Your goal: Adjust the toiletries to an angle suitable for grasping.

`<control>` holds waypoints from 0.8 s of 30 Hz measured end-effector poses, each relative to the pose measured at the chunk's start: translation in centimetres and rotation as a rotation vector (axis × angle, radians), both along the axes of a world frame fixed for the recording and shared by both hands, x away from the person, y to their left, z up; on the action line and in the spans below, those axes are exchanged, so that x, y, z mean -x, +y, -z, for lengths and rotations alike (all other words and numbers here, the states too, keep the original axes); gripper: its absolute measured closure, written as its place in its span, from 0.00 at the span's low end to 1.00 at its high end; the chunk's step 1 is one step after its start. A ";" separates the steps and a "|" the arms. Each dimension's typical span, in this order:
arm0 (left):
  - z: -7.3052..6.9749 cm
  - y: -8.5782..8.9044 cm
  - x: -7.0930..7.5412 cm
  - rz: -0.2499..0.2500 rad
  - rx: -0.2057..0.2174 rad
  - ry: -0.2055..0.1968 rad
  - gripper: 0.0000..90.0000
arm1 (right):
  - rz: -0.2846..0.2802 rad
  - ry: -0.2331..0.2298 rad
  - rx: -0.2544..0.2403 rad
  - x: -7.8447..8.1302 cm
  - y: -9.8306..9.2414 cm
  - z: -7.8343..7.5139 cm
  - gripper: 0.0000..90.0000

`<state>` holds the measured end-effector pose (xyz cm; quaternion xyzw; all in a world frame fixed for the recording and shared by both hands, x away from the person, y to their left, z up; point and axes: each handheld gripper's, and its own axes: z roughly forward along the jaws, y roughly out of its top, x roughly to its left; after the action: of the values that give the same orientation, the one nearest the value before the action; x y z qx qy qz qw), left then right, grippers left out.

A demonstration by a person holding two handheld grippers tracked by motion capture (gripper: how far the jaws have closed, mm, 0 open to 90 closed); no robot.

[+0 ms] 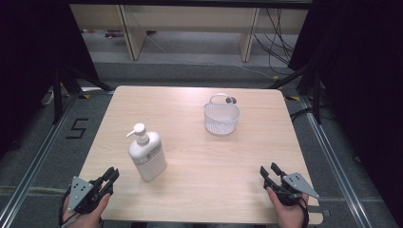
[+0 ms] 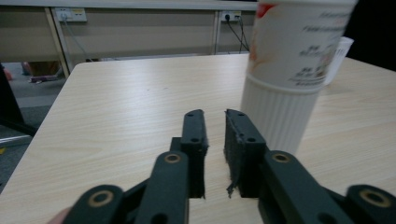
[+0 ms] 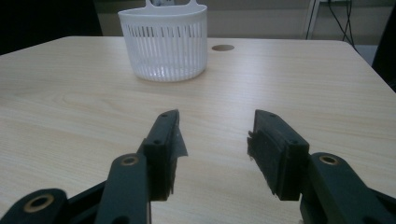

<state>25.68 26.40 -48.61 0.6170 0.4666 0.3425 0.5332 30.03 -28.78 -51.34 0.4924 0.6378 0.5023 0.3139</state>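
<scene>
The pale wooden bench [image 1: 199,156] carries a white pump bottle [image 1: 148,154] standing upright near its front left, spout toward the left edge, its label print too blurred to read, and a white slotted basket [image 1: 221,117] further back right. The left tongs [image 1: 110,179] sit just beside the bottle with a narrow empty gap between the jaws. The right tongs [image 1: 269,171] at the front right corner stand wider apart, empty.

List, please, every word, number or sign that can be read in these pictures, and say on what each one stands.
"5": black marking on the grey floor, left of the table.
Label on the white pump bottle: printed lines and a red patch, seen in the high view and the left gripper view, too blurred to read.
White basket: no writing.
</scene>
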 end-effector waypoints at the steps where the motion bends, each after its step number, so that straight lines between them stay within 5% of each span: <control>1: -0.3 -0.1 0.2 0.002 0.001 -0.009 0.91 | 0.013 0.006 0.011 0.1 0.0 0.0 0.59; 7: -1.9 -1.0 1.5 0.022 0.001 -0.024 1.00 | 0.005 -0.012 0.037 0.1 0.1 0.0 0.59; 13: -3.0 -3.6 2.3 0.114 0.014 -0.028 1.00 | 0.009 -0.017 0.047 -0.1 0.1 0.0 0.59; 24: -2.9 -5.8 1.1 0.176 -0.003 -0.011 1.00 | 0.005 -0.010 0.023 -0.2 0.2 0.0 0.59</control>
<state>24.59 20.64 -45.73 0.6544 0.4073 0.2983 0.5629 30.20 -28.60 -51.39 0.4879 0.6407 0.4965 0.3240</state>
